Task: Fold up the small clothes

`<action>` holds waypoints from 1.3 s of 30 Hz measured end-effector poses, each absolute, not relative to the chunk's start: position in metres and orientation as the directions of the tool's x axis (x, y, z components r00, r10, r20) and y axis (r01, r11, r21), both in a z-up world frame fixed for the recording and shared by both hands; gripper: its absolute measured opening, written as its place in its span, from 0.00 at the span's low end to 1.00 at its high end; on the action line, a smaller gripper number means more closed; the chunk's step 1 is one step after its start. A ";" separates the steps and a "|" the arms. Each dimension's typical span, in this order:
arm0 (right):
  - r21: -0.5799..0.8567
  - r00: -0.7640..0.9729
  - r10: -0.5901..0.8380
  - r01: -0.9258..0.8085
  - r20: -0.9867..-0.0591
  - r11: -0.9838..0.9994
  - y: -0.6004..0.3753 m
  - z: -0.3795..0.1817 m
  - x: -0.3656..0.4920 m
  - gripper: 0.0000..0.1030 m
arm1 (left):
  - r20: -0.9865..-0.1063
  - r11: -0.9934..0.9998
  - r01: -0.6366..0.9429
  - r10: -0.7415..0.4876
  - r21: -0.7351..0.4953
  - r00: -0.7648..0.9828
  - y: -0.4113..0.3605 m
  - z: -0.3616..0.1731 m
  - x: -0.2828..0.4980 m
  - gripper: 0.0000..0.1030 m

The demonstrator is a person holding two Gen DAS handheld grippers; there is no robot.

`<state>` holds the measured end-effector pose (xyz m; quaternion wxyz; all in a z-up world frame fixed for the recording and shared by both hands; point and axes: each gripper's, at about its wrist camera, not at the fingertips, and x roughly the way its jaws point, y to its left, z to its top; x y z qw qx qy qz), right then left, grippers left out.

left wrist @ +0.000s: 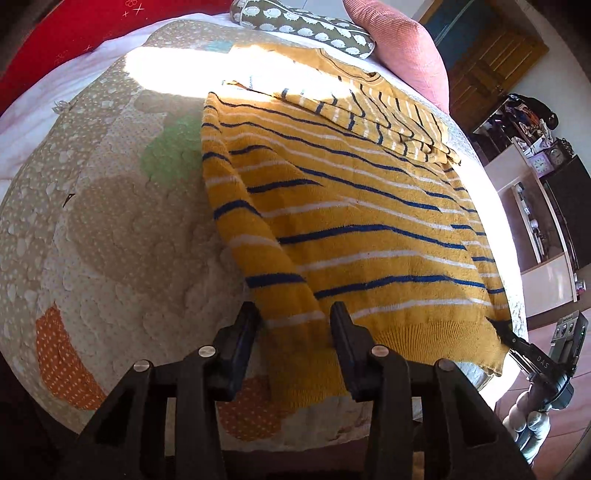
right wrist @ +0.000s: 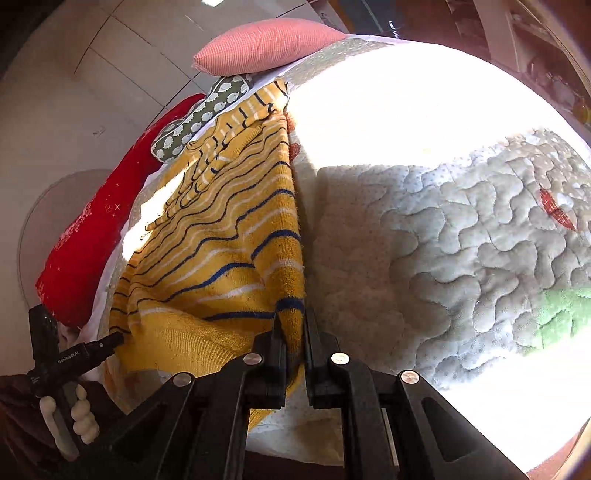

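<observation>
A mustard sweater (left wrist: 351, 221) with blue and white stripes lies flat on the quilted bed cover (left wrist: 110, 221). One sleeve (left wrist: 388, 118) is folded across its chest near the collar. My left gripper (left wrist: 295, 321) stands open astride the other sleeve, close to the hem; the cloth lies flat between the fingers. My right gripper (right wrist: 293, 325) is shut on the sweater's (right wrist: 221, 258) opposite bottom edge, which is pinched between its pads. The left wrist view shows that right gripper (left wrist: 504, 330) at the hem corner. The right wrist view shows the left gripper (right wrist: 116, 338) at the far hem.
A pink pillow (left wrist: 402, 48), a green hedgehog-print cushion (left wrist: 306, 26) and a red blanket (left wrist: 55, 37) lie along the head of the bed. Shelves with clocks (left wrist: 546, 158) and a wooden door stand beyond the bed's right side. The bed's near edge runs just under both grippers.
</observation>
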<state>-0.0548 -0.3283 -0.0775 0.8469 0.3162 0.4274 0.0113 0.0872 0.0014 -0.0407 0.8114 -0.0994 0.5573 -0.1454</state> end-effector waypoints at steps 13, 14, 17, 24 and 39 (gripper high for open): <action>0.570 0.641 0.330 0.206 -0.693 0.796 -0.307 -0.076 -0.058 0.31 | -0.848 0.898 0.170 -0.440 -0.407 0.296 -0.009 -0.050 0.085 0.53; 0.568 0.640 0.328 0.208 -0.695 0.796 -0.307 -0.077 -0.057 0.31 | -0.861 0.912 0.171 -0.408 -0.372 0.305 -0.013 -0.050 0.084 0.28; 0.553 0.637 0.322 0.199 -0.700 0.809 -0.301 -0.077 -0.055 0.31 | -0.866 0.916 0.157 -0.401 -0.370 0.299 -0.006 -0.048 0.080 0.09; 0.517 0.591 0.337 0.162 -0.733 0.840 -0.283 -0.084 -0.052 0.16 | -0.895 0.965 0.103 -0.264 -0.243 0.359 0.023 -0.029 0.053 0.09; 0.568 0.591 0.362 0.204 -0.721 0.798 -0.291 -0.093 -0.056 0.16 | -0.873 0.986 0.079 -0.166 -0.145 0.459 0.039 -0.018 0.027 0.28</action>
